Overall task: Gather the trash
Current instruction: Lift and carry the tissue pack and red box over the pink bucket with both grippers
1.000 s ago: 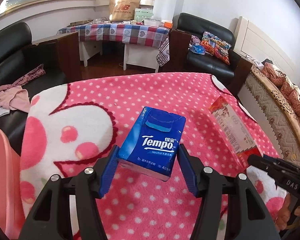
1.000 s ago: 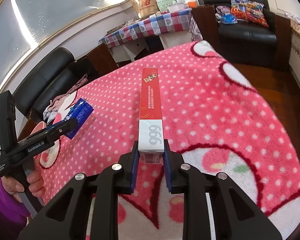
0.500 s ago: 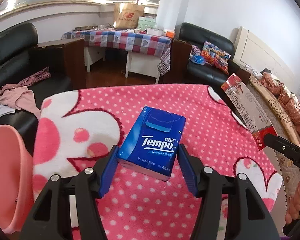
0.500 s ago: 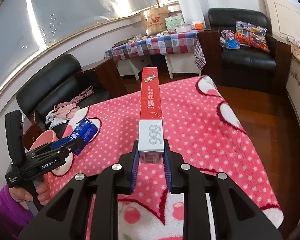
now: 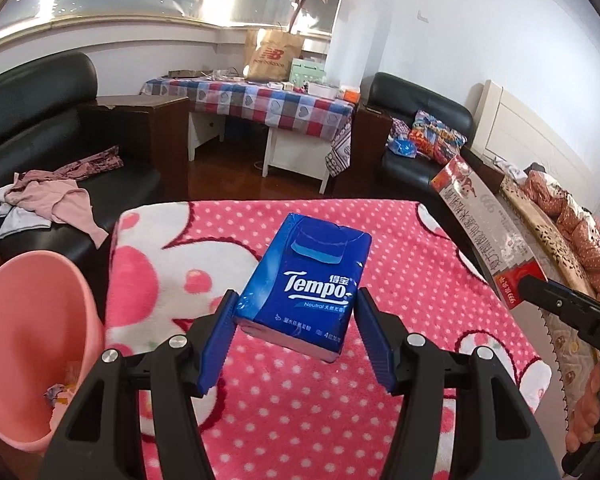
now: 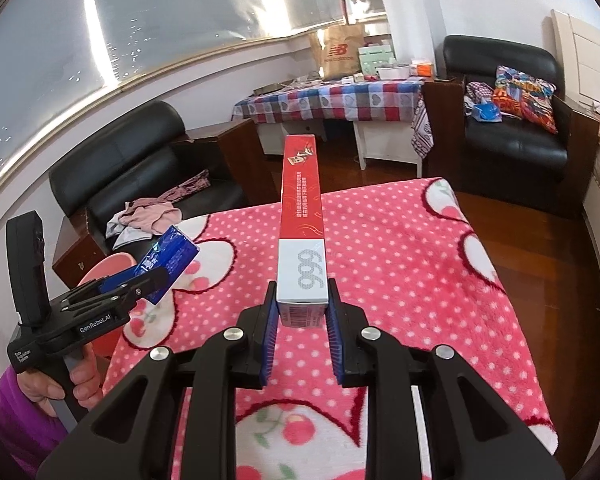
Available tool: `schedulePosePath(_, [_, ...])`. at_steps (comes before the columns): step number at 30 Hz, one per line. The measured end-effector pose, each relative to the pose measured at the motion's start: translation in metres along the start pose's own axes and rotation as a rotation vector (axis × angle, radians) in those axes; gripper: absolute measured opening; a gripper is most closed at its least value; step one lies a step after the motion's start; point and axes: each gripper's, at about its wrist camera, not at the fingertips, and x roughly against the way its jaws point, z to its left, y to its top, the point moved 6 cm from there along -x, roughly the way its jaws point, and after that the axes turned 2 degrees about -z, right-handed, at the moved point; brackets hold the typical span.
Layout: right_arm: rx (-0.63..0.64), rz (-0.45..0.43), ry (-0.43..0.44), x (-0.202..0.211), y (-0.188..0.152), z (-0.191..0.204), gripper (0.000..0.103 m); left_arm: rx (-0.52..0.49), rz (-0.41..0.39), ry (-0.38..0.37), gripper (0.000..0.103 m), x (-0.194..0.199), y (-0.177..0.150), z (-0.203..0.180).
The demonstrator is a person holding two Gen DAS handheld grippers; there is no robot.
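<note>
Tissue pack sat between left gripper pads, above blanket. Bin stood left of blanket. Long box projected forward from right gripper. Sofa behind bin; table behind blanket.

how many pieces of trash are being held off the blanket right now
2. The blue Tempo tissue pack sits in the left tongs, near the pink bin. The long red 999 box sits in the right tongs. More may lie out of view.
</note>
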Motion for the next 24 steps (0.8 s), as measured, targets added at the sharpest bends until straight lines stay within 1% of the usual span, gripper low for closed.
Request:
schedulePosePath(11, [0.018, 0.0, 0.033, -0.001, 0.004, 0.025, 0.023, 0.021, -0.058, 0.035, 0.058, 0.034, 0.003, 0.014])
schedulePosePath(24, [0.057, -0.009, 0.059, -0.001, 0.017, 0.052, 0.023, 0.062, -0.084, 0.056, 0.058, 0.048, 0.005, 0.035])
